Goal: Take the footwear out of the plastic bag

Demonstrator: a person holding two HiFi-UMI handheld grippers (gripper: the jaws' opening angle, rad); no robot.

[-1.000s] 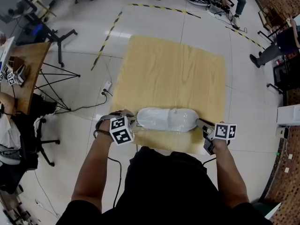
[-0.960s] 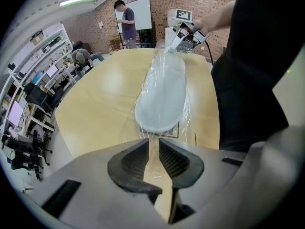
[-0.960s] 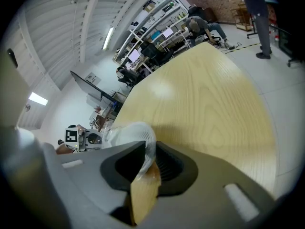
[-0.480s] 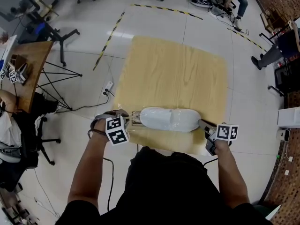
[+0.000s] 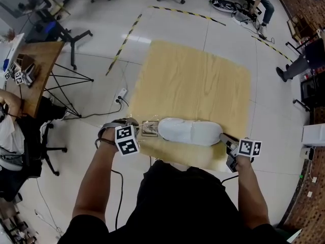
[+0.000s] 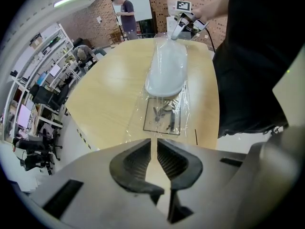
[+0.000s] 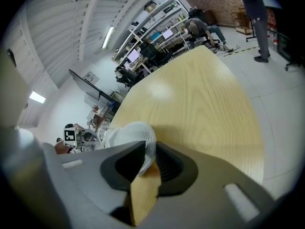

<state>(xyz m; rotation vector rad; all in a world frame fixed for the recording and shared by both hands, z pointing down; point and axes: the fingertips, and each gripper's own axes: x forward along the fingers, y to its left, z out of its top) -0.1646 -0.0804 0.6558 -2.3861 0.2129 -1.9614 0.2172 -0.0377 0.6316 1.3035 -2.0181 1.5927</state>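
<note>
**Item: shoe** point(image 5: 193, 132), white, one. It lies on its side along the lower edge of the tabletop point(image 5: 198, 80), lengthwise across the frame. It sits inside the plastic bag point(image 6: 164, 99), and its outline is softened by the film.

**Item: plastic bag**, clear. The end at frame left lies flat and empty of shoe, and it shows a dark-bordered printed panel point(image 5: 150, 129) whose print is too small to read. The bag's outer edges are hard to trace against the wood.

**Left gripper** point(image 5: 138, 130), lower left in the head view, with its marker cube covering most of it. In the left gripper view the fingers point(image 6: 131, 163) have just been closing and stand almost together. They are clenched on the bag's near edge, which runs into the narrow slit between them. The film is hard to see at the pads themselves.

**Right gripper** point(image 5: 226, 139), lower right, at the shoe's other end. In the right gripper view its fingers point(image 7: 169, 168) are clamped on white mesh of the shoe. It cannot be told whether film lies between pad and shoe. The rest of the shoe is cut off behind the gripper body.

**Surroundings:** the person's dark torso point(image 5: 183, 202) fills the lower frame and hides the tabletop's near edge. There is a side desk point(image 5: 38, 72) at left and striped floor tape point(image 5: 122, 44).
</note>
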